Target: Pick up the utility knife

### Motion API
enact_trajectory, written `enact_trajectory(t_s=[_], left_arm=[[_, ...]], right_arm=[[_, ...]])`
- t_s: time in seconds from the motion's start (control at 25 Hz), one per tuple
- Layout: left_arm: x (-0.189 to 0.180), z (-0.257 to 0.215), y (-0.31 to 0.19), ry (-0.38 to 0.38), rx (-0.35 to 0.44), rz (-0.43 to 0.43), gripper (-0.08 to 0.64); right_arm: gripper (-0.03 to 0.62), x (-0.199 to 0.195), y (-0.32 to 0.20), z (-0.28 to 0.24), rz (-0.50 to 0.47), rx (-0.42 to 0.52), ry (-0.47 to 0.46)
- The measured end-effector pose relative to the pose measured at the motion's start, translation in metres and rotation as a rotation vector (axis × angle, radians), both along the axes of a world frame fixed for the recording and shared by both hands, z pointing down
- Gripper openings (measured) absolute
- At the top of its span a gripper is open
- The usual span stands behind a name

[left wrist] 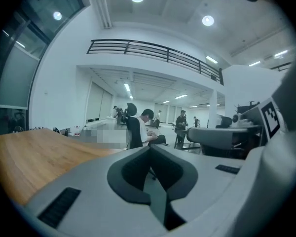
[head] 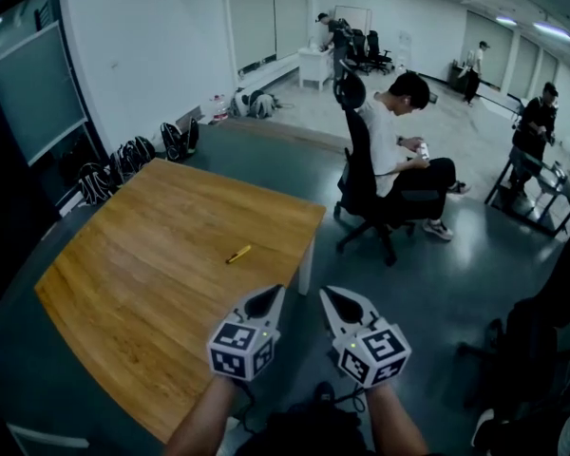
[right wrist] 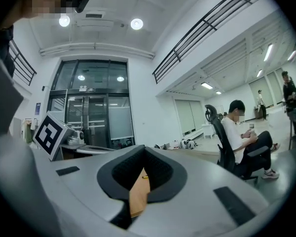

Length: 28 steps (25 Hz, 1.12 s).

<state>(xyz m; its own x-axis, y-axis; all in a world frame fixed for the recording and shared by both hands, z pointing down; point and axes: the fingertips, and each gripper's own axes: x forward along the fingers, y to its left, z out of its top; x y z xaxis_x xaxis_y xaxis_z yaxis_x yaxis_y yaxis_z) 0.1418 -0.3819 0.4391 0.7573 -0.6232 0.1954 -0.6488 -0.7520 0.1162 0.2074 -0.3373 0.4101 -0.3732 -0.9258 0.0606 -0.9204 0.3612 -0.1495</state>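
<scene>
Head view: the knife (head: 238,254) lies on the desk (head: 123,283), ahead of the left hand-held gripper (head: 275,293) and the right hand-held gripper (head: 329,294). Both are closed and empty. If they do not open first, they may push the knife away.

Left gripper view: the closed left hand-held gripper (left wrist: 149,148) points past the desk (left wrist: 29,157). No knife shows, so it could miss.

Right gripper view: the knife (right wrist: 144,177) is tiny, far ahead of the closed right hand-held gripper (right wrist: 144,150). It looks thin and could slip.

Matt wood table (head: 142,274), smooth floor (head: 456,283) (v. slight sheen)
</scene>
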Motion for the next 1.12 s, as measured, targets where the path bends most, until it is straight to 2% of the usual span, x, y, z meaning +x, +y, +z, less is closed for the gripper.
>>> enact_trajectory(t_s=[0.36, 0.64, 0.76, 0.92, 0.96, 1.12], left_arm=[[-0.003, 0.029, -0.086, -0.093, -0.035, -0.215, 0.006], [-0.039, 0.073, -0.147, -0.199, -0.086, -0.339, 0.006], [-0.055, 0.099, -0.178, -0.243, -0.115, -0.345, 0.006], [-0.071, 0.137, -0.215, -0.303, -0.166, -0.306, 0.013], [-0.074, 0.145, -0.224, -0.314, -0.179, -0.292, 0.056], [-0.080, 0.188, -0.256, -0.383, -0.218, -0.233, 0.100]], right_arm=[[0.011, 0.010, -0.090, 0.009, -0.224, -0.056, 0.020], [0.011, -0.013, -0.151, 0.029, -0.334, -0.097, 0.045], [0.011, -0.029, -0.172, 0.040, -0.360, -0.109, 0.072], [0.011, -0.051, -0.193, 0.054, -0.378, -0.139, 0.092], [0.011, -0.056, -0.198, 0.057, -0.383, -0.148, 0.098], [0.011, -0.068, -0.216, 0.073, -0.394, -0.188, 0.138]])
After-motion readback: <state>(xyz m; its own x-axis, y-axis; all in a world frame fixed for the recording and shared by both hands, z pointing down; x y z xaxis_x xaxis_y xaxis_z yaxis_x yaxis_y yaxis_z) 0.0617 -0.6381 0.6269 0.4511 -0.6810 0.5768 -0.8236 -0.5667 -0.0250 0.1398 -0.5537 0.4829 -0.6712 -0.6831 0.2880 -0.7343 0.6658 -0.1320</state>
